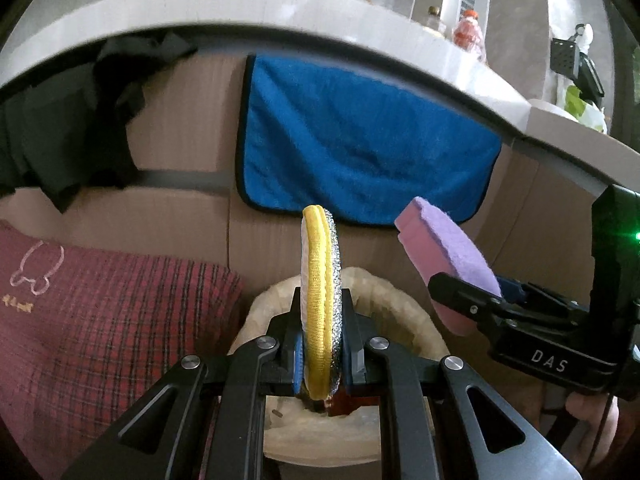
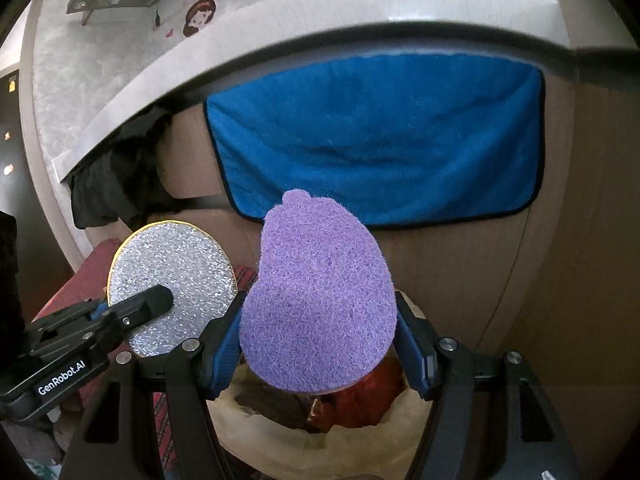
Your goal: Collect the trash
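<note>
My left gripper [image 1: 320,344] is shut on a round scouring pad [image 1: 320,280] with a yellow rim and silver glitter face, held on edge above a cream bin [image 1: 404,312]. The pad's silver face [image 2: 172,276] also shows in the right wrist view. My right gripper [image 2: 318,344] is shut on a purple and pink sponge [image 2: 320,300], also over the cream bin [image 2: 400,428]; the sponge [image 1: 444,256] shows at the right of the left wrist view. Red and brown wrappers [image 2: 360,396] lie inside the bin.
A blue cloth [image 1: 360,136] hangs on the cardboard panel [image 1: 180,120] under a grey counter edge [image 1: 400,28]. Black fabric [image 1: 60,120] hangs at the left. A red plaid cloth [image 1: 100,312] lies left of the bin. A bottle [image 1: 468,32] stands on the counter.
</note>
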A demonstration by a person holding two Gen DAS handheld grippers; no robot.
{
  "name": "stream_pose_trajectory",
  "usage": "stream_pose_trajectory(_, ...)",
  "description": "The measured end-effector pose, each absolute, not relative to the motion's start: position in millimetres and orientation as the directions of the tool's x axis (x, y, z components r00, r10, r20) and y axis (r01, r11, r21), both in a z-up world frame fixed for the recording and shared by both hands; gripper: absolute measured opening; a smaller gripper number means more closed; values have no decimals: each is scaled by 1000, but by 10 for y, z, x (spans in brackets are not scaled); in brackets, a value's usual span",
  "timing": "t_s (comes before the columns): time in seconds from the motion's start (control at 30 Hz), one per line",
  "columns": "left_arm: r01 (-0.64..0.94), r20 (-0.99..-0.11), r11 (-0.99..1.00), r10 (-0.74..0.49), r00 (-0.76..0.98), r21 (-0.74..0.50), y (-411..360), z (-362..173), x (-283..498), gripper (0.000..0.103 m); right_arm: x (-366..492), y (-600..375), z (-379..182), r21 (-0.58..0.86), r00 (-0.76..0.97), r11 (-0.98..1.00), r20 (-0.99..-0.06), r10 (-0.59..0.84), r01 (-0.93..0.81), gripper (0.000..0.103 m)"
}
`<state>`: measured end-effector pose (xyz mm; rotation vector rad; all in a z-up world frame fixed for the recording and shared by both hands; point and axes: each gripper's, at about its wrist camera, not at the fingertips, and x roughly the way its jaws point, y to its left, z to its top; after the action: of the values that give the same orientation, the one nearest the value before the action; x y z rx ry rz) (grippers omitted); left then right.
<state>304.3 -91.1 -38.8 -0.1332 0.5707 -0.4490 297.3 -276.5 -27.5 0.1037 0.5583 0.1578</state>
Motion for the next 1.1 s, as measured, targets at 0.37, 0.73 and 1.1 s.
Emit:
stream_pose_trajectory(0.37,388,-550,844,-536,641,-371,-876,-696,3404,37,3196,-2776,-523,155,807,983,-565,172,-101,66)
stream_pose_trajectory(0.73,319,-541,876,-476,693,-362,-651,-557,3272,53,3048,-2746,-502,120,823,992,-557,108,-49,70)
stream_pose_trajectory(1.1,252,-444,930,-352,824,-269,-224,120,1974,53,2036,-2425,-90,11,884,1000,-467,8,-3,70)
